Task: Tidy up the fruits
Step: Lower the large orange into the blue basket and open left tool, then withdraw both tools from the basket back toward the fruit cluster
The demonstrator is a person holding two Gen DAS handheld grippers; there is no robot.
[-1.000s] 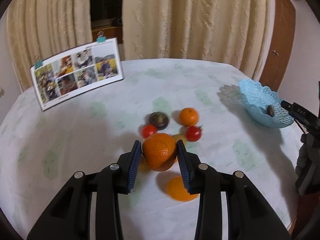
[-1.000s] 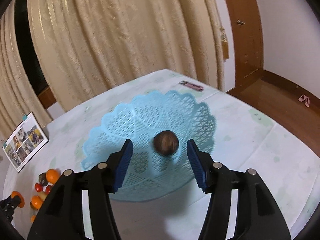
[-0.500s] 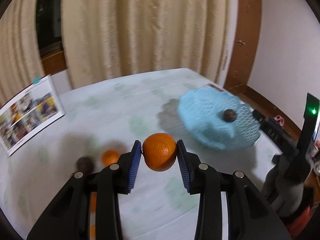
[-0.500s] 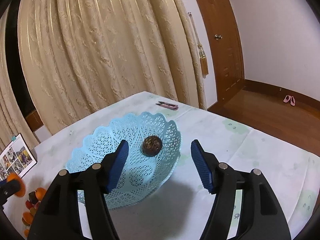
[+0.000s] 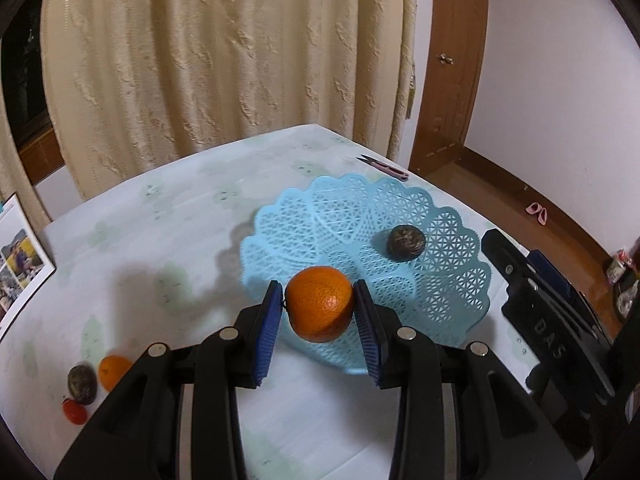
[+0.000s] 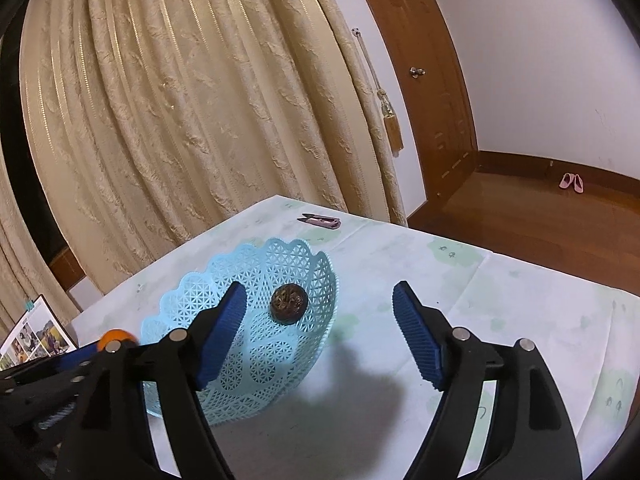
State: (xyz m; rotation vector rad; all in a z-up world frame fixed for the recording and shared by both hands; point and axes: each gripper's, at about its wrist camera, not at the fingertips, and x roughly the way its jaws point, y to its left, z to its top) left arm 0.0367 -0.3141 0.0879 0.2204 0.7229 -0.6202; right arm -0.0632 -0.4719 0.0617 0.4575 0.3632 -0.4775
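Note:
My left gripper (image 5: 318,316) is shut on a large orange (image 5: 320,302) and holds it above the near rim of the light blue lattice basket (image 5: 448,276). A dark brown round fruit (image 5: 405,242) lies inside the basket. My right gripper (image 6: 318,334) is open and empty, raised beside the basket (image 6: 200,292), with the brown fruit (image 6: 289,303) showing between its fingers. The held orange (image 6: 116,336) shows at the left of the right wrist view. A small orange (image 5: 113,370), a dark fruit (image 5: 81,378) and a red tomato (image 5: 74,411) lie on the table at lower left.
A photo card (image 5: 18,256) stands at the table's left edge. Pink clippers (image 5: 385,168) lie behind the basket near the far edge. Beige curtains and a wooden door stand behind the table; the floor drops away at right.
My left gripper has carried the orange from the fruit pile rightward to over the basket's near rim. My right gripper has pulled back and up from the basket and opened wider.

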